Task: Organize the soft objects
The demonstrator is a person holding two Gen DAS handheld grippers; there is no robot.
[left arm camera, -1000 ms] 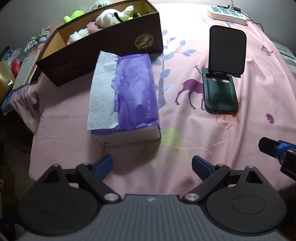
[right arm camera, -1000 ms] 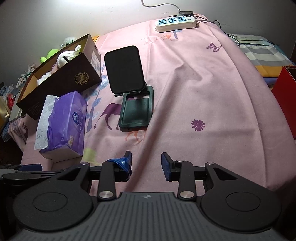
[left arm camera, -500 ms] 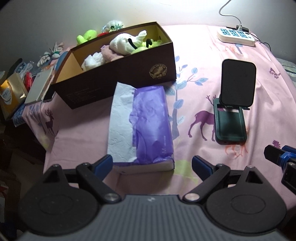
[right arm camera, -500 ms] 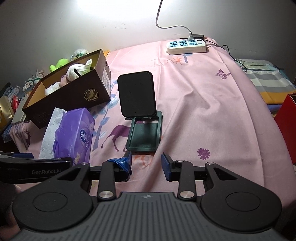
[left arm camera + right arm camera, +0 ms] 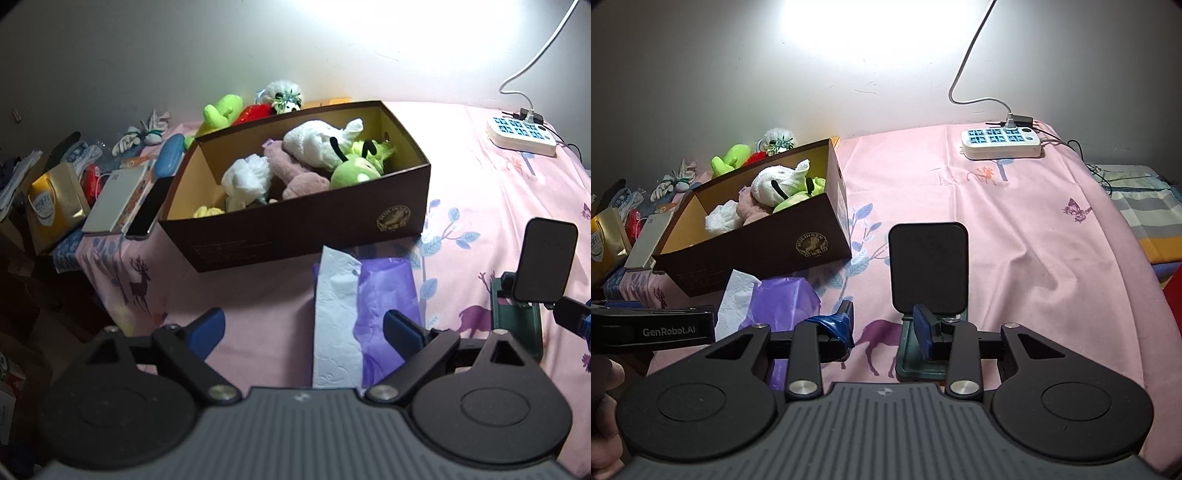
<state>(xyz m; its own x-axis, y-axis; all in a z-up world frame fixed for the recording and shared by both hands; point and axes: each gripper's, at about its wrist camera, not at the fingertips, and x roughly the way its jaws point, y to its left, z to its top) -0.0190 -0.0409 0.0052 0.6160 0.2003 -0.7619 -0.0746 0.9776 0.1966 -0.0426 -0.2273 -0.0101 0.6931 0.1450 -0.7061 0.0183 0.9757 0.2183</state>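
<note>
On the bed cover (image 5: 1052,236) stands a box (image 5: 303,236) with soft toys (image 5: 314,155) inside it. Just before the box lies a tissue pack (image 5: 369,310). To the right of the pack stands a phone stand (image 5: 929,273). Far behind it, near the wall, lies a power strip (image 5: 1001,142). Left of the box lie books (image 5: 118,197), and behind it 2 more toys (image 5: 221,110).

Open pink bedspread (image 5: 1034,258) runs clear from centre to right, up to the power strip (image 5: 1001,143) at the far edge. The upright phone stand (image 5: 929,269) blocks the near centre. At left, the brown box (image 5: 306,229) and the tissue pack (image 5: 365,317), touching its near wall, close the passage. Clutter (image 5: 110,192) crowds the far left edge.
</note>
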